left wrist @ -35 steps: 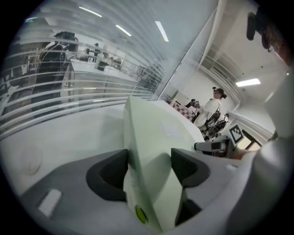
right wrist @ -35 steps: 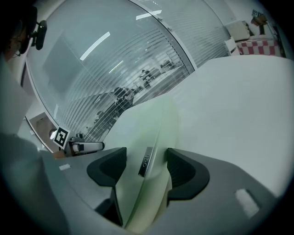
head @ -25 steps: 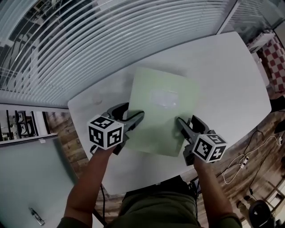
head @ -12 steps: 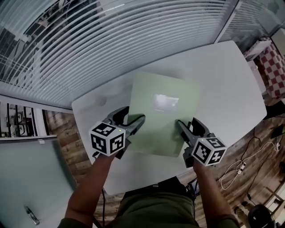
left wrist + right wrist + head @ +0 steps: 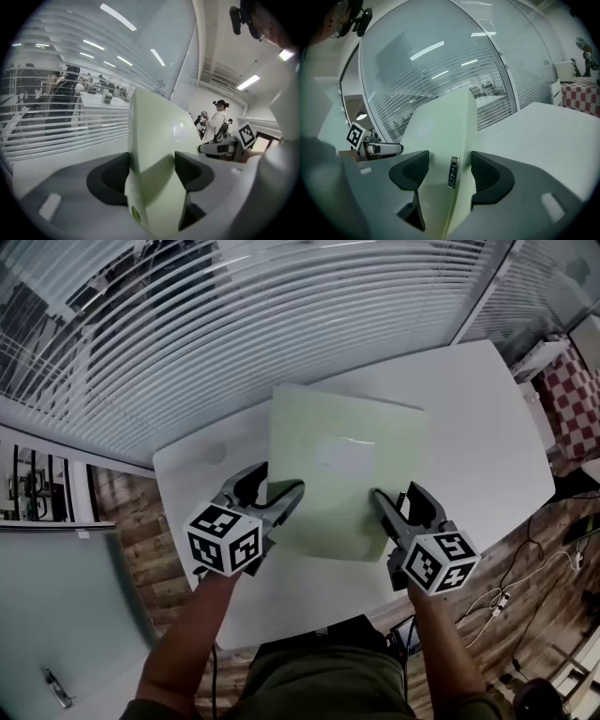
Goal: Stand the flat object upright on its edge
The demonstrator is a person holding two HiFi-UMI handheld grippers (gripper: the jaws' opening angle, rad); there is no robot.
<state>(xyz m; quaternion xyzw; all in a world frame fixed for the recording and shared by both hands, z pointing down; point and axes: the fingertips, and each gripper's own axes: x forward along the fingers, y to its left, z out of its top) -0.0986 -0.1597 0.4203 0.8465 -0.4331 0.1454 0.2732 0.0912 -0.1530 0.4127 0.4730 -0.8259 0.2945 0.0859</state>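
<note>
A pale green flat folder (image 5: 342, 470) with a white label is held over the white table (image 5: 469, 418), its far edge tipped upward. My left gripper (image 5: 281, 498) is shut on its left near edge, and my right gripper (image 5: 384, 507) is shut on its right near edge. In the left gripper view the folder (image 5: 154, 154) stands between the dark pads (image 5: 190, 171). From the right gripper view, the folder (image 5: 445, 150) sits clamped between the pads (image 5: 485, 176), a small label on its edge.
White window blinds (image 5: 234, 324) run behind the table. A wooden floor with cables (image 5: 525, 568) lies to the right. A red checked cloth (image 5: 572, 390) shows at the far right. People stand in the background of the left gripper view.
The folder's far edge has lifted higher, so it shows more steeply tilted. Both grippers keep their hold and have shifted slightly.
</note>
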